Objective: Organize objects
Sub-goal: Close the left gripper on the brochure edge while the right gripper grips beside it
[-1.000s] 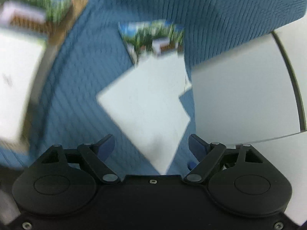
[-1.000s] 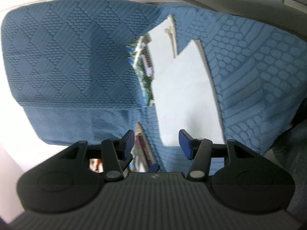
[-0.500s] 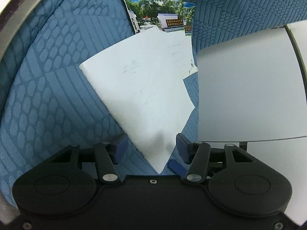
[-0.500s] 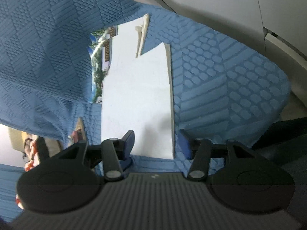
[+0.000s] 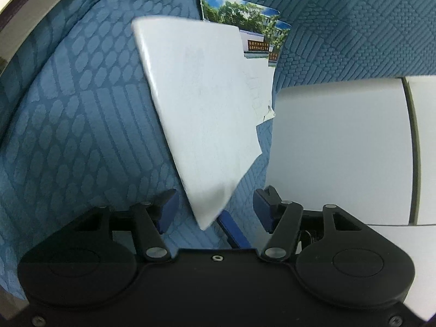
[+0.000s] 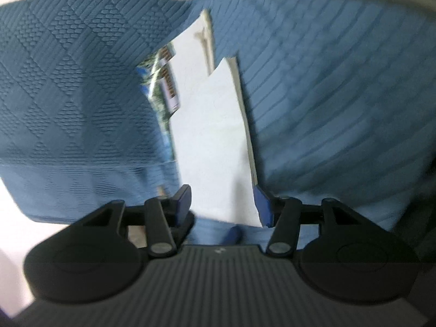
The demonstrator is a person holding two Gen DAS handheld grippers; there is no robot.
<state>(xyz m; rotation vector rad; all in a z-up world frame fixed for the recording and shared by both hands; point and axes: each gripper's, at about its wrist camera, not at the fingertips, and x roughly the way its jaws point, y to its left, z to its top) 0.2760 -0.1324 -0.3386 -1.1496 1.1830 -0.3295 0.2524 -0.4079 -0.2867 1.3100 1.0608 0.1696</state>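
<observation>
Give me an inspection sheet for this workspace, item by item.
Surface: blue quilted cloth, embossed patterns, no bare patches under the papers.
Job's things: white sheet lying askew over printed photo cards, overlapping them.
Clutter: nothing seen.
Grippers: left gripper open, the sheet's near corner between its fingers, pads not pressing; its jaws have just been opening. Right gripper open around the sheet's near edge; contact cannot be told through the blur.
Cables: nothing seen.
Surroundings: white panel bordering the cloth.
</observation>
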